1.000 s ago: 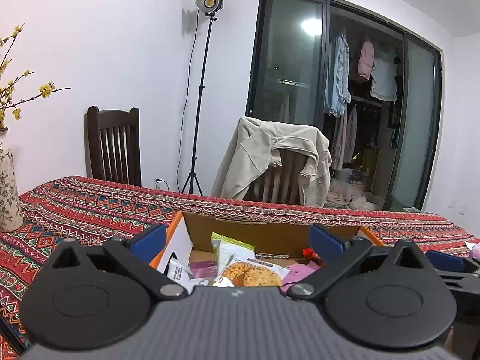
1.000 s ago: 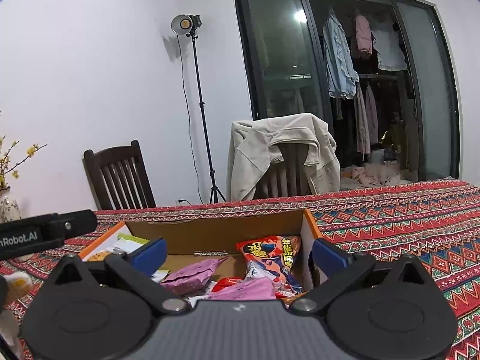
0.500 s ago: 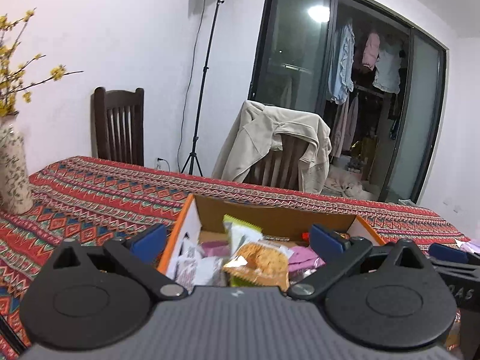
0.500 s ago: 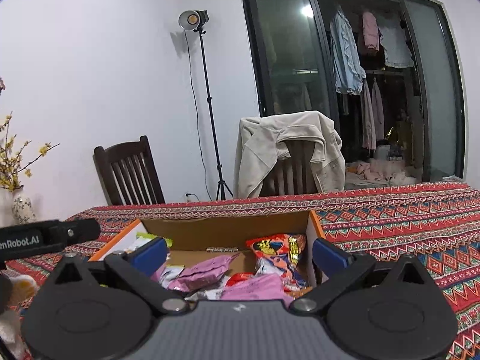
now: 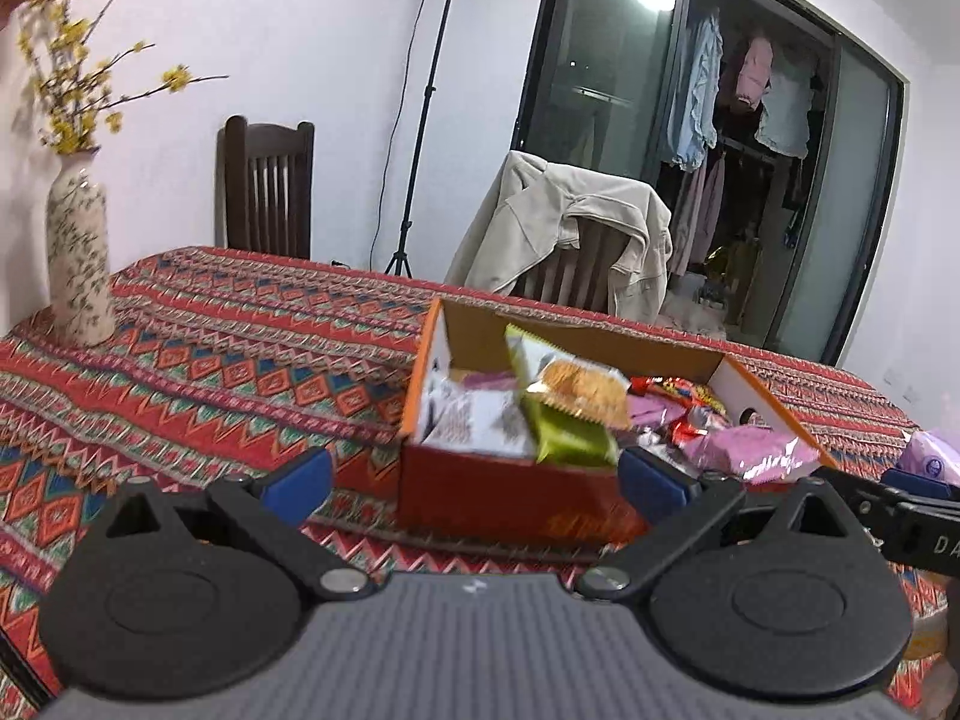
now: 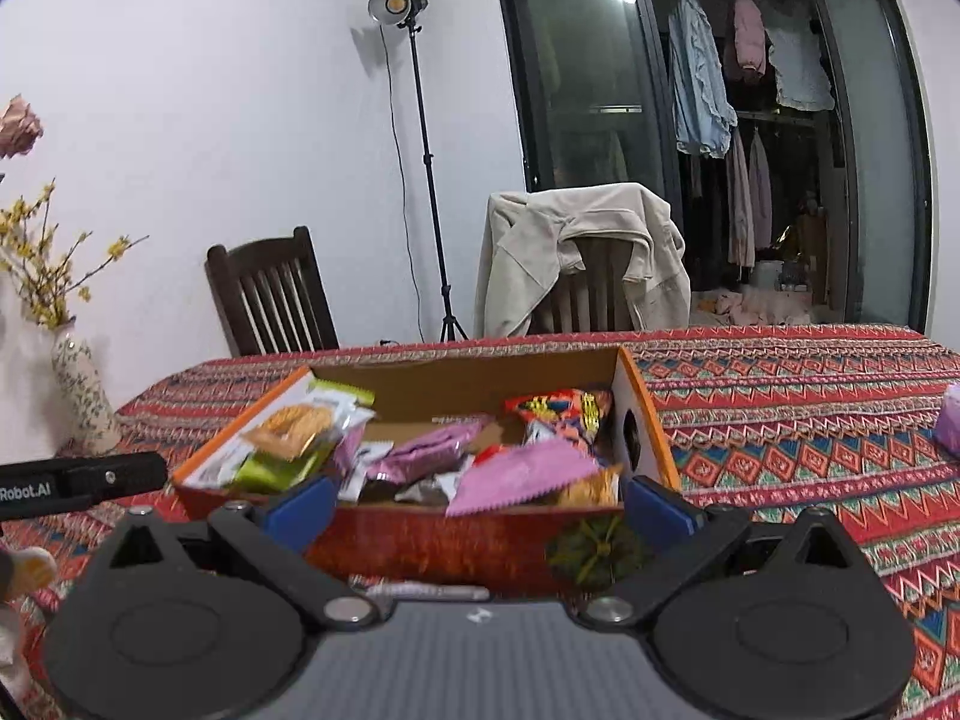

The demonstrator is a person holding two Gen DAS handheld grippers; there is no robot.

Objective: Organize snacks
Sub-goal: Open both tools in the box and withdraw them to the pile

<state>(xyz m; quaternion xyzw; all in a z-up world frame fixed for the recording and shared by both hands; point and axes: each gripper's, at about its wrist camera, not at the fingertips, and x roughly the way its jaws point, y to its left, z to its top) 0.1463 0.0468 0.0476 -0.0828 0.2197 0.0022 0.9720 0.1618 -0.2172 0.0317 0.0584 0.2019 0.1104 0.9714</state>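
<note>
Cardboard box (image 6: 420, 534), orange-edged with a red front wall, sits on the patterned red tablecloth (image 6: 810, 438) and holds a heap of snack packets. Contents noted: a green cracker packet (image 6: 282, 444) at 10 o'clock in the box in the right wrist view, a pink packet (image 6: 516, 474) near centre, a red packet (image 6: 558, 408) at 1 o'clock against the far right corner. A dark green round item (image 6: 594, 549) lies outside the box, just beside its front wall. Right gripper (image 6: 477, 501) stands with blue pads wide apart, nothing held, facing the box front. Left gripper (image 5: 474, 480) is likewise spread wide and empty, the box's left front corner between its pads. A floral vase (image 5: 78, 264) with yellow sprigs stands at 9 o'clock, well apart from the box. One more pink packet (image 5: 930, 456) lies on the cloth at 3 o'clock
</note>
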